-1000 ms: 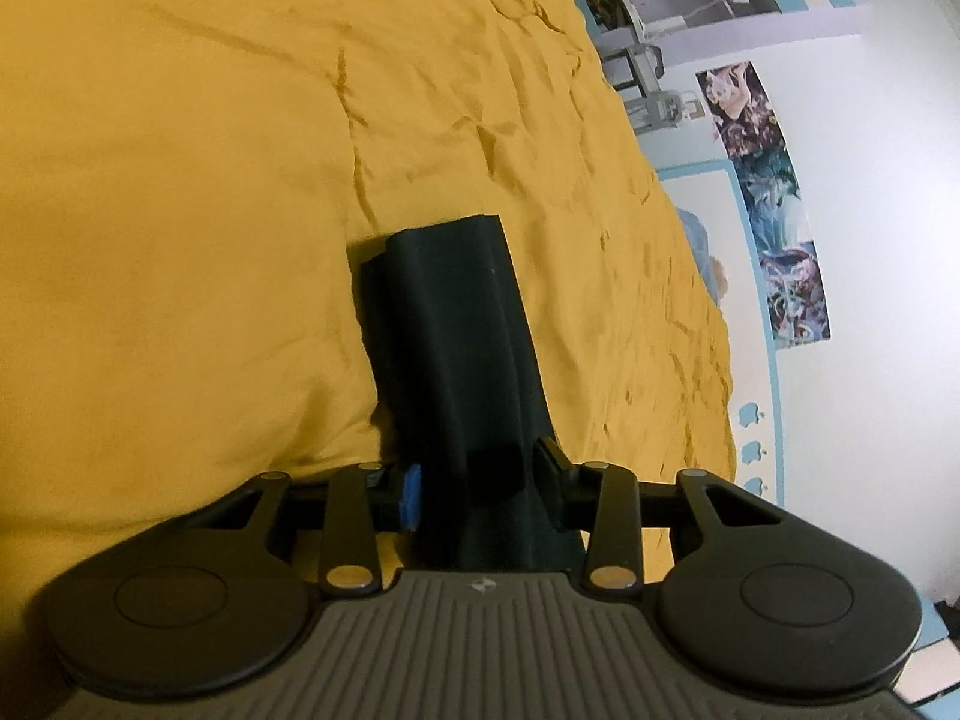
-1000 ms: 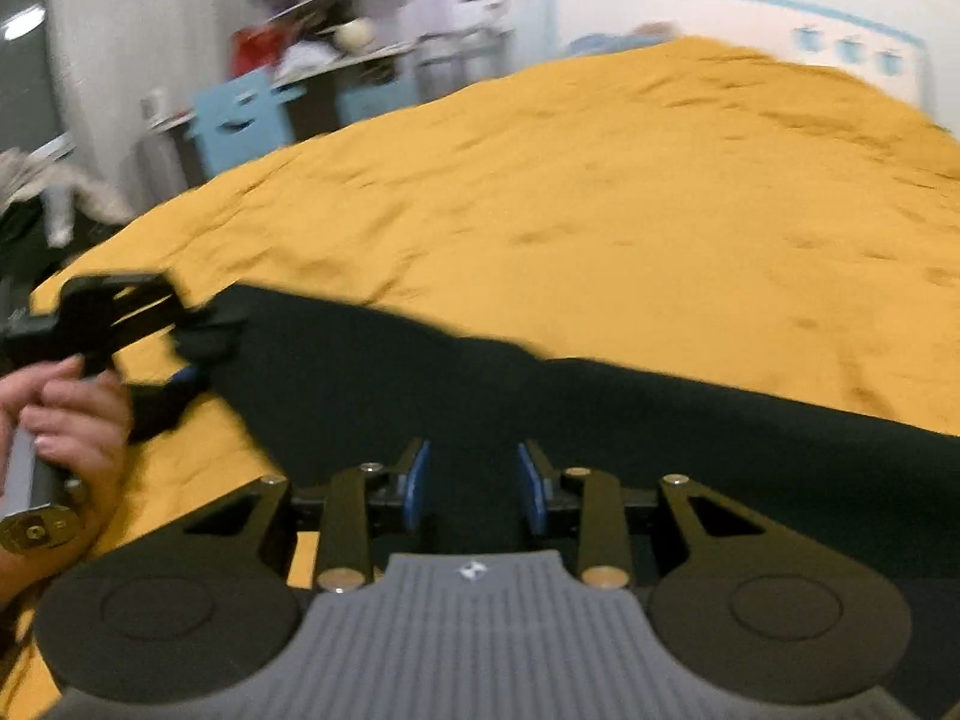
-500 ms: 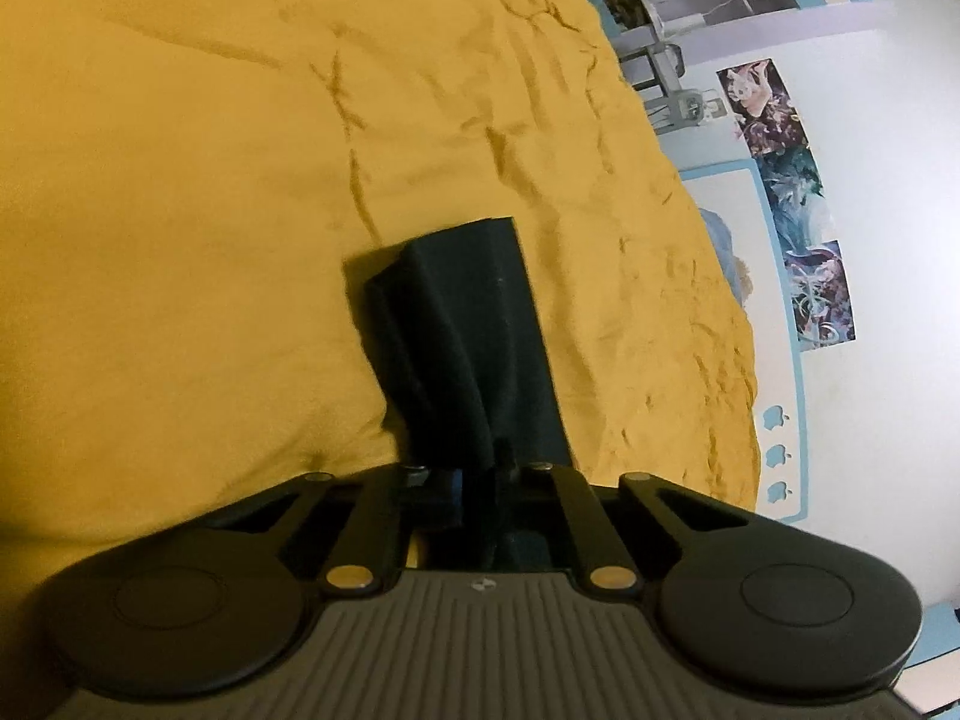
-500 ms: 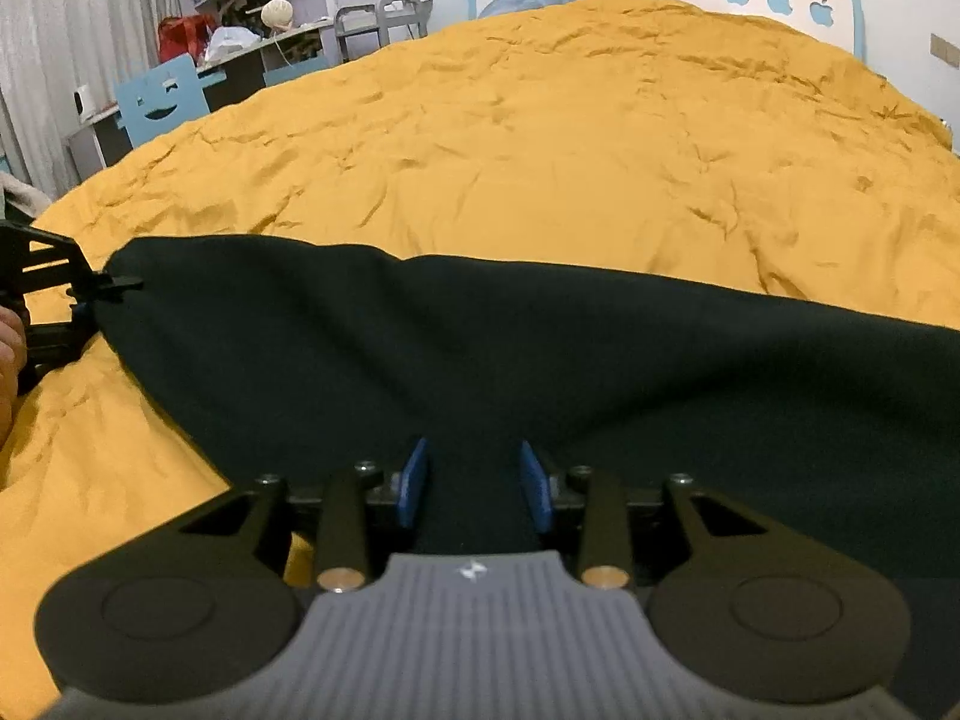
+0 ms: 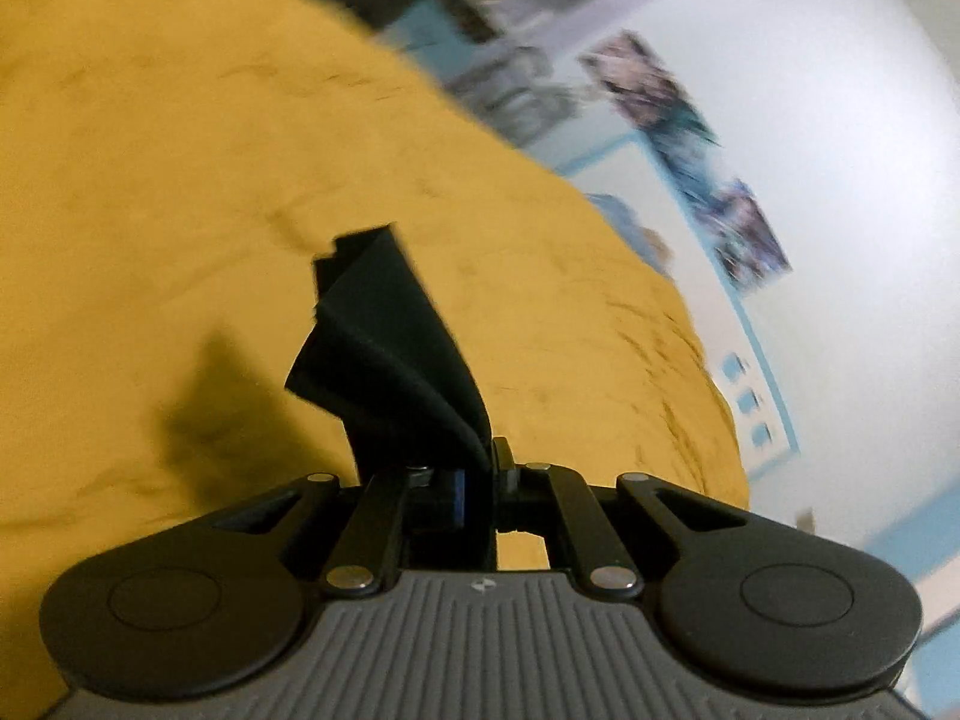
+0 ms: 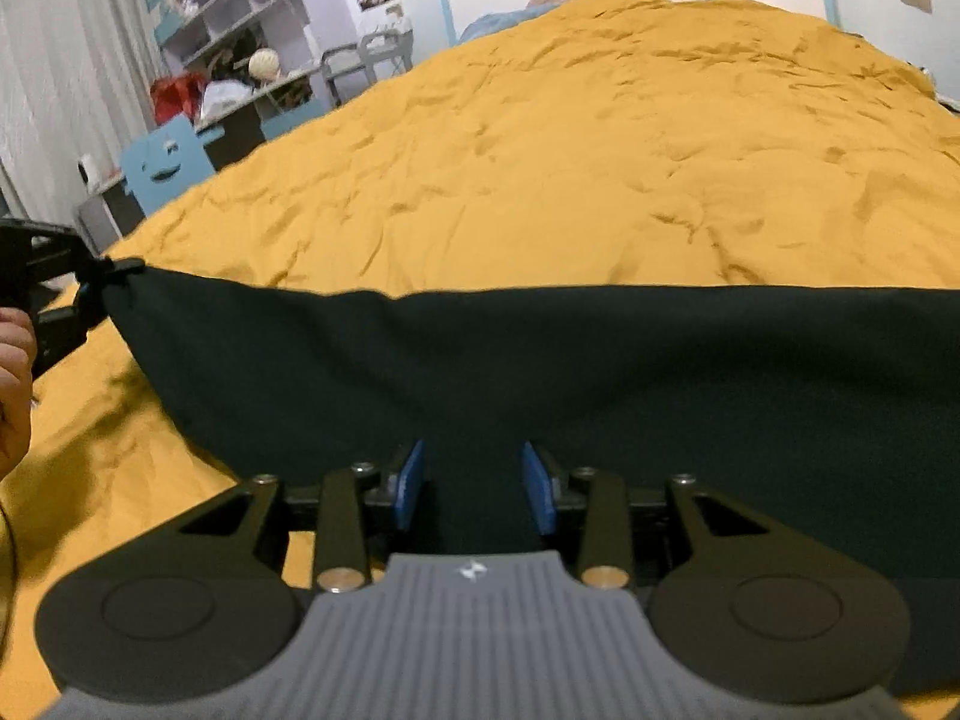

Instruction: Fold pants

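A: Left wrist view first: at the bottom centre the left gripper [image 5: 485,483] is clamped tight on an end of the dark pants [image 5: 384,354], which rise from its jaws toward mid-frame, clear of the yellow bedspread [image 5: 150,192].

B: And the right gripper [image 6: 474,483], low in the right wrist view?

A: Its jaws have just been opening to a middling gap; dark cloth lies between the blue pads [image 6: 413,480], but they are not pressing it. Beyond, the pants span the frame, the lifted corner at left.

B: So how to fold cleanly?

A: I'd pinch the near edge firmly, then lift both ends level, keeping the cloth taut so no crease bunches midway.
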`<action>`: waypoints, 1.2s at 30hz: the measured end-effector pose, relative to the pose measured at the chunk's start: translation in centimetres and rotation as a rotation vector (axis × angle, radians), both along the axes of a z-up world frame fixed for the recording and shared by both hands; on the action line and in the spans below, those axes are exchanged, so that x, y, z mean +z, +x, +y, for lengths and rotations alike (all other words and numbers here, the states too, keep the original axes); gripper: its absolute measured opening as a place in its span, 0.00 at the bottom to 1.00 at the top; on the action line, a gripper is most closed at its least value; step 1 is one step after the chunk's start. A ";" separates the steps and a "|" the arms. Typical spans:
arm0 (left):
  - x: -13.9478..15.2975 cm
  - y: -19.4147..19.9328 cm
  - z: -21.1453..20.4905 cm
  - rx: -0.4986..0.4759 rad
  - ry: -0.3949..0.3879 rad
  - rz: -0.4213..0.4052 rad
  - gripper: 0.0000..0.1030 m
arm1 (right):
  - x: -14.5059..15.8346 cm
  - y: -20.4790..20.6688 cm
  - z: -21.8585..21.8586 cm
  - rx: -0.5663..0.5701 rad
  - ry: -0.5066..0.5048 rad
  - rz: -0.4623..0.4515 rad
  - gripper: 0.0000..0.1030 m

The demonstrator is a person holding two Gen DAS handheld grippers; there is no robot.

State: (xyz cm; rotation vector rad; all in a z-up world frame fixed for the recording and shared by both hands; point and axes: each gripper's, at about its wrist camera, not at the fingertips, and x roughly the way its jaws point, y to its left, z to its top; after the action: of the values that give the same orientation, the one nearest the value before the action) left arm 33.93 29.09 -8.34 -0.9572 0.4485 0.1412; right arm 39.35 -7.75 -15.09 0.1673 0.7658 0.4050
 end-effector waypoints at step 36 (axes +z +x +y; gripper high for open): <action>0.9 -5.5 -24.6 -0.778 0.604 -0.037 0.62 | 2.2 -3.8 -20.4 -0.297 0.278 0.103 0.40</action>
State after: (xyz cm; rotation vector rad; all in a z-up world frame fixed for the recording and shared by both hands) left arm 28.39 4.52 -7.46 -0.1507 0.6662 -0.4284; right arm 35.52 -28.20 -12.88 0.5588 0.7699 0.2196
